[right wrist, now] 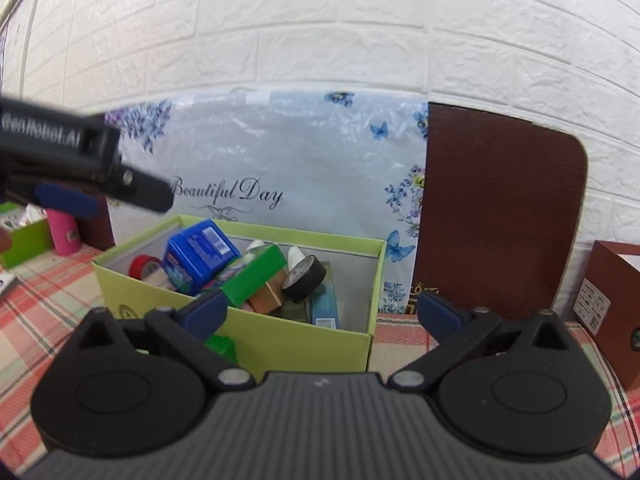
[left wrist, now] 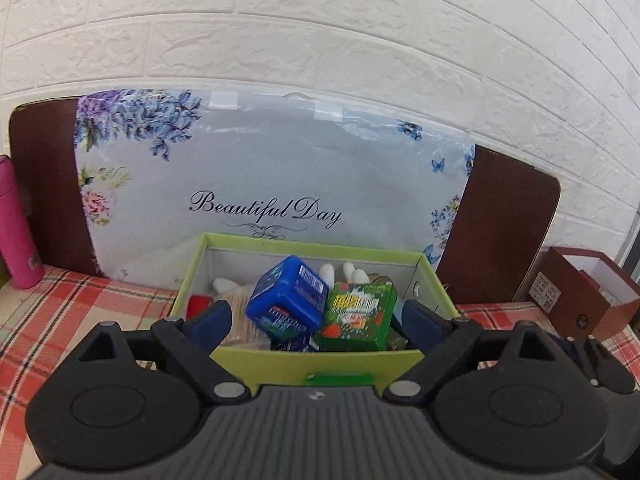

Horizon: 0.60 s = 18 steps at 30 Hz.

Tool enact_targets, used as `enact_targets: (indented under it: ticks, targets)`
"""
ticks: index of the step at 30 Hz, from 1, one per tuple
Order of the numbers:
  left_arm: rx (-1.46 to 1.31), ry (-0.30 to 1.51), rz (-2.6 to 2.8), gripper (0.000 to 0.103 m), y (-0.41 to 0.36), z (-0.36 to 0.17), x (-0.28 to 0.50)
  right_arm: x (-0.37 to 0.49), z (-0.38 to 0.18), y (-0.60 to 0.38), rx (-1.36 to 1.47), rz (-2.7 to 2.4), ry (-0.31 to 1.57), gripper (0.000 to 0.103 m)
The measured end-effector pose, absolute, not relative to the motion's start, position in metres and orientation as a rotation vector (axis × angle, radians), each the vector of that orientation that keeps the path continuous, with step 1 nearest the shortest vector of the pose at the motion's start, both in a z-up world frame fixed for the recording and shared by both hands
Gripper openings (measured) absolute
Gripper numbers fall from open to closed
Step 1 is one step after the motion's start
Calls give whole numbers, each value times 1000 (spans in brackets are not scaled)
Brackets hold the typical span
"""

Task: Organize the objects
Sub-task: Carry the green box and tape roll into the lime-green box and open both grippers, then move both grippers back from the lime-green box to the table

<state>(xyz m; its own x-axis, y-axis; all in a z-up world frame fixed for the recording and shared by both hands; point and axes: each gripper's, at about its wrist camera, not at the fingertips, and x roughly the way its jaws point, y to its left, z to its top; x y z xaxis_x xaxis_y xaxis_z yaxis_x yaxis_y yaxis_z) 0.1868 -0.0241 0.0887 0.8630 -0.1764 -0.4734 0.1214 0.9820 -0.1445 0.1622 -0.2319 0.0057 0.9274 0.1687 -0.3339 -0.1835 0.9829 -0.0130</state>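
My left gripper [left wrist: 316, 318] sits nearest, ribbed grey body, black pivot discs, blue pads spread wide, nothing between them. It hovers over the near wall of the lime-green cardboard box [left wrist: 320, 364]. My right gripper [right wrist: 320, 312] is built the same, equally wide apart and empty, at the box's near right corner.

The box stands on a red plaid tablecloth [left wrist: 60, 320], packed: a glossy blue rounded-corner carton [left wrist: 286, 298] tilted on top, a green printed carton [left wrist: 358, 316] just beside it, a black tape roll [right wrist: 304, 278], a red tape roll [right wrist: 145, 267], a copper-coloured block [right wrist: 267, 298].

Behind it a floral plastic-wrapped panel reading "Beautiful Day" [left wrist: 266, 184] leans against a white embossed brick wall [left wrist: 320, 32]. A pink cylindrical bottle [left wrist: 16, 224] stands far left, an open brown cardboard box [left wrist: 580, 300] right.
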Motion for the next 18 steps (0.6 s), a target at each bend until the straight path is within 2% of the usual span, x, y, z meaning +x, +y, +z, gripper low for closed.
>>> enact_targets:
  ticks: [8,18]
  targets:
    - [-96,556,-131,95,-29,69,135,103,-1,-236,48,200,388,103]
    - [-78,643,-110,95,-36,40,113,75,-23,-247,131,182,473,103]
